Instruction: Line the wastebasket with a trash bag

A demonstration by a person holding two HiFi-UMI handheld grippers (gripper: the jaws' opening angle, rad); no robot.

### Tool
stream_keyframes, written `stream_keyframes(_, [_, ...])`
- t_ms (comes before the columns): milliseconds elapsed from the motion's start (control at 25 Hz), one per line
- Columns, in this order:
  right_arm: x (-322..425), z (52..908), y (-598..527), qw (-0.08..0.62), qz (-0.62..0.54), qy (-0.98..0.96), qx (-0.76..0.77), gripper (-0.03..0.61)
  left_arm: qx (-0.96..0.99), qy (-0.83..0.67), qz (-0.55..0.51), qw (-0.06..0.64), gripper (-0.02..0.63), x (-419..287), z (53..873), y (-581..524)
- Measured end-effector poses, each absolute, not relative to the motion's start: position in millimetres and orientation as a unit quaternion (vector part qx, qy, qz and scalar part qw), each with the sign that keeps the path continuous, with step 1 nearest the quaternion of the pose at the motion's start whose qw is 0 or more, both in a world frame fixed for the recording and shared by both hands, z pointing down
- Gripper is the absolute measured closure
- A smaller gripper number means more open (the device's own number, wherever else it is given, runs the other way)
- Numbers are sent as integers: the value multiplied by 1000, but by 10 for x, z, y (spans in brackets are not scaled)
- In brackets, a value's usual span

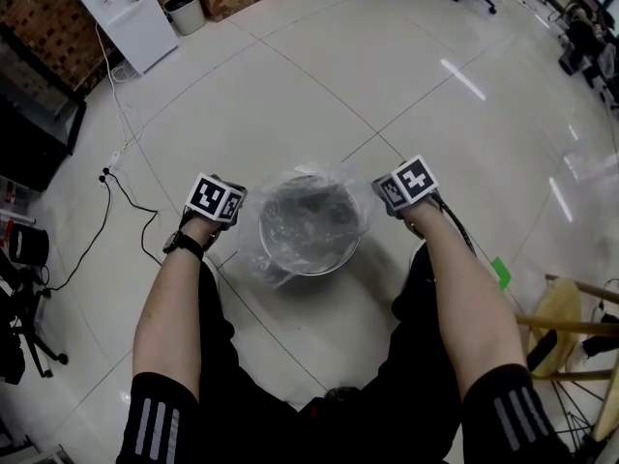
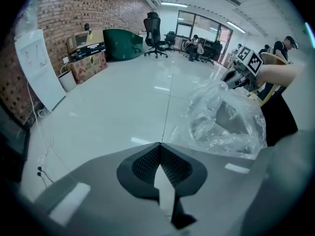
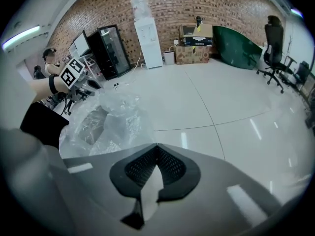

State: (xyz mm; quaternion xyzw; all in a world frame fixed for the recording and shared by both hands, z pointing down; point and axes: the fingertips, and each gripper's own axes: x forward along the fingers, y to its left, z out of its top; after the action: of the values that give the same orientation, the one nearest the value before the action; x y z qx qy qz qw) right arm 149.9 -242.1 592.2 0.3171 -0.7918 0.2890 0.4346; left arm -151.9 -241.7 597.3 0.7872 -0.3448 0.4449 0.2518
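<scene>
The wastebasket (image 1: 332,261) is seen on the tiled floor (image 1: 387,66) just before the person's knees, with a clear trash bag (image 1: 255,247) set inside it and bunched loosely over its rim. The left gripper (image 2: 160,142) is held just left of the wastebasket and the right gripper (image 3: 156,144) just right of it. Both pairs of jaws are pressed together, with nothing seen between them. A wooden chair (image 1: 571,322) stands right of the wastebasket and a black cable (image 1: 135,206) lies left of it. Beyond it, wide bare floor is left up to a water dispenser (image 1: 126,13).
</scene>
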Motion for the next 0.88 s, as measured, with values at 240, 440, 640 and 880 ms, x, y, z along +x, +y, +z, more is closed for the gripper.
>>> stream_keyframes(240, [1631, 6186, -2435, 472, 278, -765, 338, 572, 767, -354, 473, 249, 620, -1534, 6243, -2406])
stream_keyframes(440, [1561, 6305, -2391, 485, 283, -766, 314, 572, 790, -321, 411, 322, 620, -1436, 6193, -2368])
stream_keyframes(640, [1567, 6239, -2486, 472, 283, -772, 318, 572, 799, -272, 352, 405, 549, -1486, 5991, -2250])
stream_keyframes(880, [1534, 6230, -2483, 467, 286, -774, 318, 572, 805, -238, 336, 427, 459, -1380, 5939, -2131])
